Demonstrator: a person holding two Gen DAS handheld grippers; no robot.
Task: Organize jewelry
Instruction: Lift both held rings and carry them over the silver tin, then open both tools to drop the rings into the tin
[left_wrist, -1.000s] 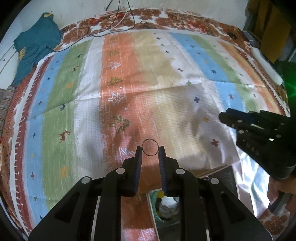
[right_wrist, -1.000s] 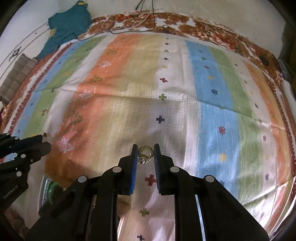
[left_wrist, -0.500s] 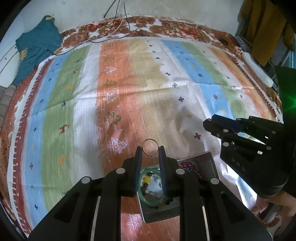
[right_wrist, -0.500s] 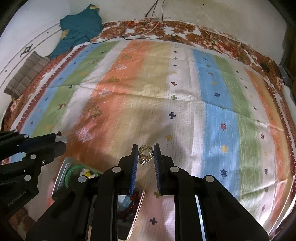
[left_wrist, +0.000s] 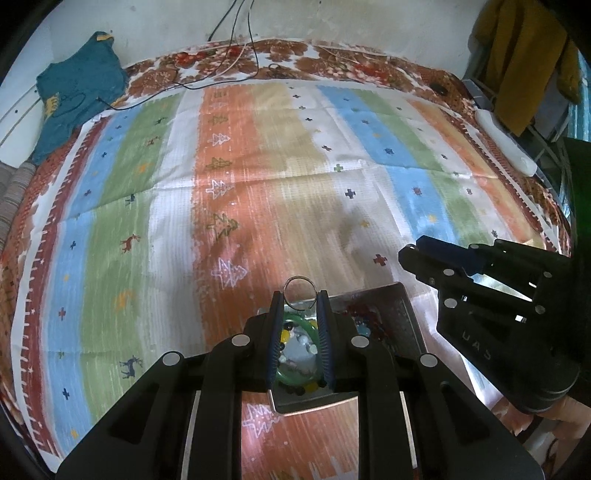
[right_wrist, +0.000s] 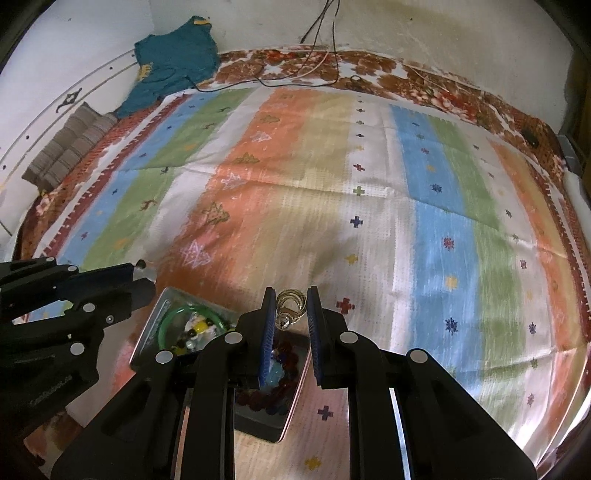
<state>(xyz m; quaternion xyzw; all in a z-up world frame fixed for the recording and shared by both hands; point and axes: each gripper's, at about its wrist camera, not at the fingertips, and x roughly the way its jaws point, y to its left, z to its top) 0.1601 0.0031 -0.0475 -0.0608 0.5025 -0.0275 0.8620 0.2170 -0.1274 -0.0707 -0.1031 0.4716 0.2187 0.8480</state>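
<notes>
Two grippers are in play, each narrowed to a small gap and each pinching a small piece of jewelry at its tips. In the left wrist view the left gripper (left_wrist: 299, 301) clamps a thin silver ring (left_wrist: 299, 291) upright between its blue-padded fingers (left_wrist: 276, 325), the hoop standing up above the fingertips. In the right wrist view the right gripper (right_wrist: 291, 301) grips a gold coiled earring (right_wrist: 291, 301) between its pads, with a small pointed drop hanging below the coil. Both pieces are held in the air above a shallow metal tray (left_wrist: 400, 314) that rests on the striped bedspread (left_wrist: 229, 177). Under the left gripper the tray holds a green bangle (left_wrist: 295, 376) encircling yellow, white and dark beads, while its other side carries a cluster of dark red and blue beads (right_wrist: 275, 373), which lies directly below the right gripper. The right gripper also shows at the right edge of the left wrist view, and the left one at the left edge of the right wrist view, so the two hang side by side over the tray, close but apart. Farther out, a teal garment (right_wrist: 173, 62) lies at the far left corner of the bed, with dark cables (right_wrist: 321, 40) running down the wall onto the floral border, and a folded striped cloth (right_wrist: 66, 147) near the garment
</notes>
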